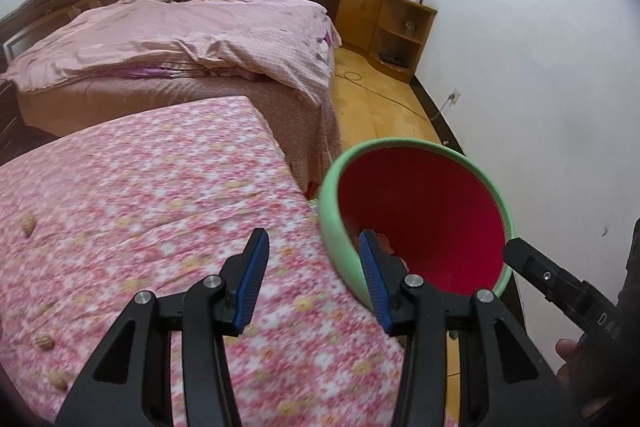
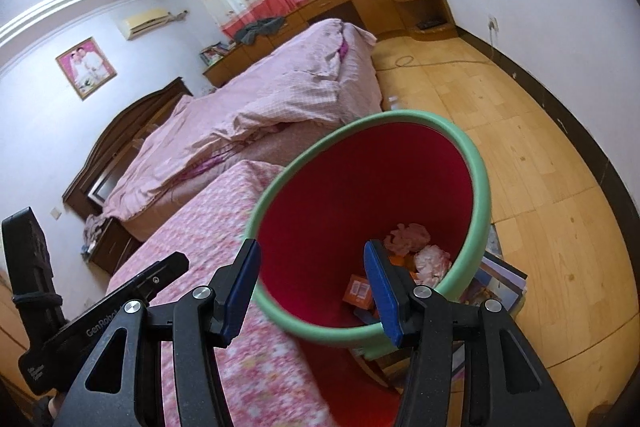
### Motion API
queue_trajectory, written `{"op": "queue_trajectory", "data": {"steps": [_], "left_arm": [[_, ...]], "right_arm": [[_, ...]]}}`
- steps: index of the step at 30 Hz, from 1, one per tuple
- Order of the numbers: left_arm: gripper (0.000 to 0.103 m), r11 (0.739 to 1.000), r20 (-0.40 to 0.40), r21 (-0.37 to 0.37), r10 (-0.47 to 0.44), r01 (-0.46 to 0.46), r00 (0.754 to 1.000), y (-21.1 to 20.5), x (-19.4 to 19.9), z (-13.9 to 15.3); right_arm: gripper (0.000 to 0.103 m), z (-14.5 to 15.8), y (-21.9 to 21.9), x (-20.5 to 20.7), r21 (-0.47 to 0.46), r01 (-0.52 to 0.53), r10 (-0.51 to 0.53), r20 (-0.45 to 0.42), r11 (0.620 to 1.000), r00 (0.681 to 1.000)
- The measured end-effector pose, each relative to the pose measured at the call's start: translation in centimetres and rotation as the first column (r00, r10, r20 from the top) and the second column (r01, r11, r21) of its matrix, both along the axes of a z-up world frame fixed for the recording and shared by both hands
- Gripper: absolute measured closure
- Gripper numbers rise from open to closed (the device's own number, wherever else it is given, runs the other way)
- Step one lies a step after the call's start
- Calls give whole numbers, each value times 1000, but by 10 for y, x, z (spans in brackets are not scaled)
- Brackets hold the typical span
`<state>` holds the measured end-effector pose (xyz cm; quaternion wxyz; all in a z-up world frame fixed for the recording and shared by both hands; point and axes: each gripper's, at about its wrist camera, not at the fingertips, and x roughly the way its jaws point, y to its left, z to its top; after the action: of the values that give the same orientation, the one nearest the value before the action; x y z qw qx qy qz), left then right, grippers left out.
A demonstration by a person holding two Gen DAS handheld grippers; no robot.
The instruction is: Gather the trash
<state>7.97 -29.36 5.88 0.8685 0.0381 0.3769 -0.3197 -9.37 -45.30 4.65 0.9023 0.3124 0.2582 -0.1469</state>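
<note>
A waste bin (image 1: 400,143) with a green rim and red inside hangs tilted at the right edge of the floral-covered table (image 1: 160,187). My right gripper (image 2: 312,246) straddles the bin's (image 2: 400,117) near rim, one finger outside and one inside, and holds it. Crumpled pink tissues (image 2: 408,233) and an orange box (image 2: 358,291) lie in the bin. My left gripper (image 1: 313,237) is open and empty over the table's edge, right beside the bin. Small brown nut shells (image 1: 28,223) lie on the cloth at the far left.
A bed with a pink quilt (image 1: 180,35) stands behind the table. Wooden cabinets (image 1: 360,3) line the far wall. A cable (image 1: 380,91) runs over the wood floor (image 2: 500,147). Magazines (image 2: 500,279) lie on the floor under the bin.
</note>
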Motion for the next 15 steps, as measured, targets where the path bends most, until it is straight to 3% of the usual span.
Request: {"op": "queue_trajectory", "data": {"steps": [15], "left_arm": [[56, 981, 69, -11, 193, -193, 979, 114, -31, 32]], "right_arm": [[47, 22, 90, 4, -51, -188, 188, 0, 981, 982]]}}
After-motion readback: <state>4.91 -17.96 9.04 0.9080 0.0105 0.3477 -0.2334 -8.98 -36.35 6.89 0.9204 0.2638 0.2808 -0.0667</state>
